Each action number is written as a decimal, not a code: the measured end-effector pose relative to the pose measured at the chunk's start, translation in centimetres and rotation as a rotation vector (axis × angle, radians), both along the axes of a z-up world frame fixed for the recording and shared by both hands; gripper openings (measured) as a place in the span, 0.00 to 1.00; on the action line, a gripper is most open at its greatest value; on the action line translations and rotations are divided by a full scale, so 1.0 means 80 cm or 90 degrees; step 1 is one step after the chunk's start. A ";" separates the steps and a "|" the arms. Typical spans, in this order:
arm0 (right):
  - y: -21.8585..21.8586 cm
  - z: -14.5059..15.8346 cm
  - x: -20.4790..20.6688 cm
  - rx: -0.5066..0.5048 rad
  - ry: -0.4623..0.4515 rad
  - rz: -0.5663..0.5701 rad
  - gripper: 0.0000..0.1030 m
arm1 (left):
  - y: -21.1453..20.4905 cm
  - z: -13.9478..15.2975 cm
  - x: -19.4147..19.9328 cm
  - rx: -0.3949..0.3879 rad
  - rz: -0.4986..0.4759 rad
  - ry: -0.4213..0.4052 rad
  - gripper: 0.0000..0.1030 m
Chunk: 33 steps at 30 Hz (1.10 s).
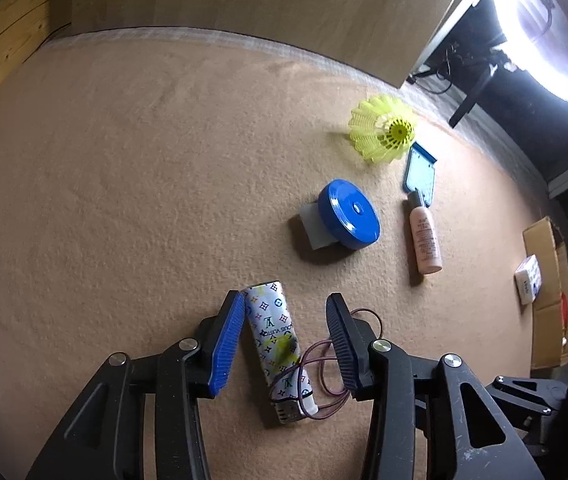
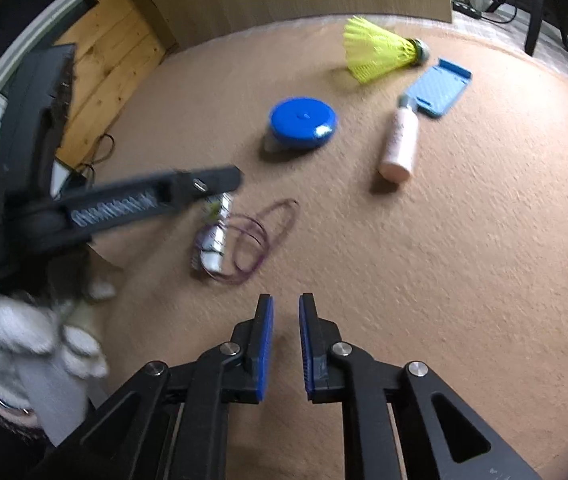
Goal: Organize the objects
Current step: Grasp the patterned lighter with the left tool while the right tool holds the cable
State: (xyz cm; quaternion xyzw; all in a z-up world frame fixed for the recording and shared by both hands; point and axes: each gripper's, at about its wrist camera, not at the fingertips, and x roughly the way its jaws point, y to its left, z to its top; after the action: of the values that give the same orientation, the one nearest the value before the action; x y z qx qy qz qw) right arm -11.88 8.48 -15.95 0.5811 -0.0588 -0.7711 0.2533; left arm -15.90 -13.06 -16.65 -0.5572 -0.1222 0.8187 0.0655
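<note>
Mostly bare carpet [image 1: 123, 200] is stretching leftward. Left gripper [image 1: 284, 332] is spreading loosely around a patterned lighter [image 1: 273, 332]; right gripper [image 2: 286, 344] is hovering slightly parted, empty.

The shuttlecock [image 1: 384, 130] at the far right is neon yellow, the round lid [image 1: 350, 219] deep blue and the flat case [image 1: 420, 176] paler blue, all on a tan carpet-like worktop [image 1: 123, 200]. The bottle [image 1: 426, 236] is peach-pink. The near lighter [image 1: 277, 344] is white with a multicoloured monogram print and yellow smudges, looped by a maroon elastic band [image 1: 326, 364].
</note>
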 end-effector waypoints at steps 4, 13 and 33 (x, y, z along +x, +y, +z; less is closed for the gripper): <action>-0.019 0.001 -0.014 -0.010 0.006 0.006 0.12 | -0.001 -0.004 -0.006 0.000 0.009 -0.006 0.44; -0.048 -0.016 -0.041 0.084 0.023 0.020 0.12 | -0.011 -0.010 -0.014 -0.035 0.005 -0.004 0.43; 0.030 0.011 -0.022 0.073 0.015 -0.016 0.25 | -0.058 0.018 0.032 -0.066 0.073 0.033 0.61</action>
State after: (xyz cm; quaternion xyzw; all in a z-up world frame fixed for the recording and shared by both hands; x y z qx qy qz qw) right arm -13.64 10.86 -15.09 0.5848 -0.0186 -0.7831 0.2106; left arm -13.38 -17.71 -15.17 -0.5303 -0.1100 0.8406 -0.0074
